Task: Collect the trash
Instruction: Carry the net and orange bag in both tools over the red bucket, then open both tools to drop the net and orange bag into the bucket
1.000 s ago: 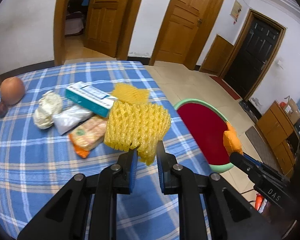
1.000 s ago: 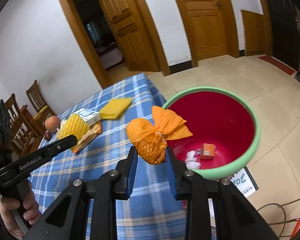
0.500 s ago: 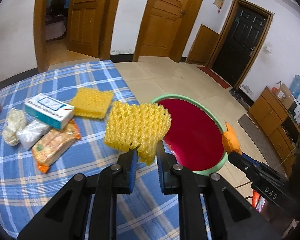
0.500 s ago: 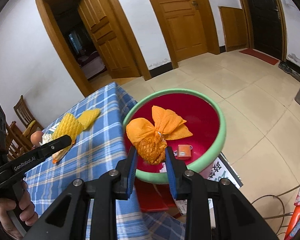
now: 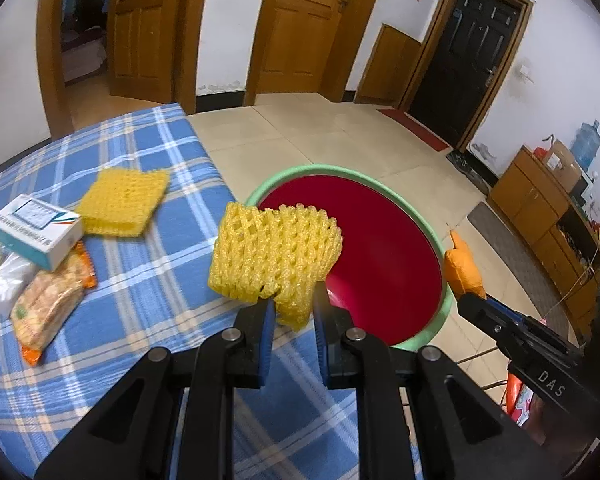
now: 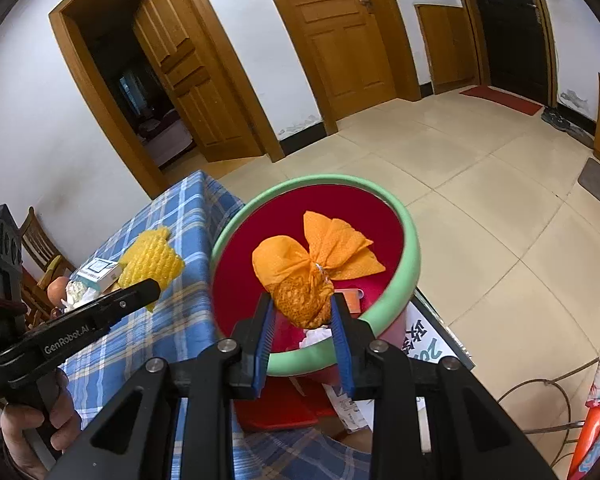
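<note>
- You can read "GenRobot.AI" in white along the black arm of the left gripper (image 6: 112, 312), seen from the right wrist.
- You can read "DAS" in white on the black body of the right gripper (image 5: 470, 300), seen from the left wrist.
- The print on your white and teal box (image 5: 36, 232) is too blurred to read.
- The large characters on the paper (image 6: 424, 340) below the green-rimmed basin (image 6: 412, 256) are cut off and unreadable.

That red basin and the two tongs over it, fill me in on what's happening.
A person is clearing trash off the blue checked table with tongs in each hand. The left tongs are shut on a yellow foam net, held near the rim of the red basin. The right tongs grip an orange mesh bundle above the basin. A second foam net, a box and snack packets are on the table.
</note>
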